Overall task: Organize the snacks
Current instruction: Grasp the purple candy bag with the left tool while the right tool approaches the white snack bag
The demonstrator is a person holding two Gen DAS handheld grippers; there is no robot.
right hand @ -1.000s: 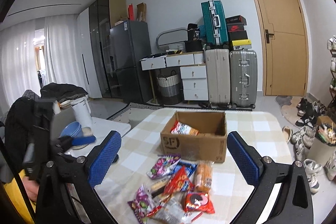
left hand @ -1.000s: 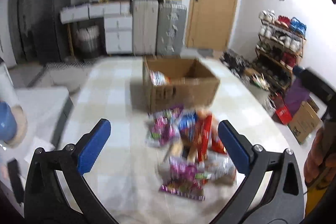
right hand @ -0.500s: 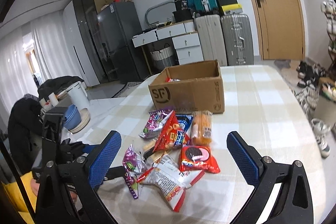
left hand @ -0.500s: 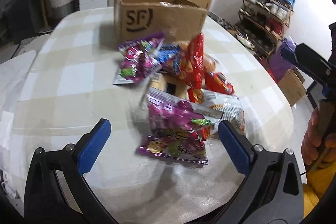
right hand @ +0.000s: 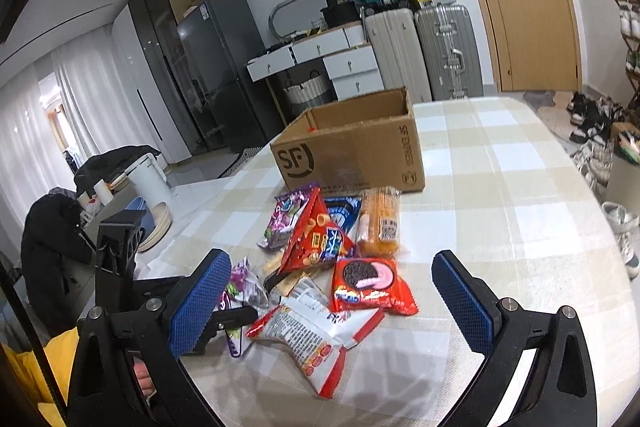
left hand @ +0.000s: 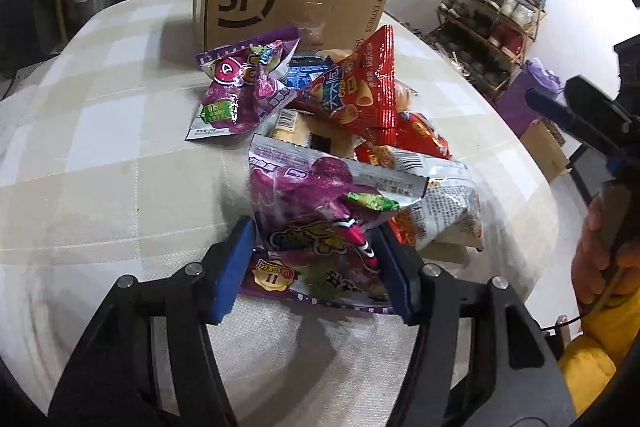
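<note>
We have dropped our left gripper onto the near purple snack bag at the pile's edge; its jaws are closing around it, ready for the cardboard box, while our right gripper hovers open

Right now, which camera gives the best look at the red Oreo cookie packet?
The right wrist view: the red Oreo cookie packet lies face up and unobstructed, with its cookie picture clear. In the left wrist view it is mostly buried behind the purple and white snack bags, so only slivers of red show.
</note>
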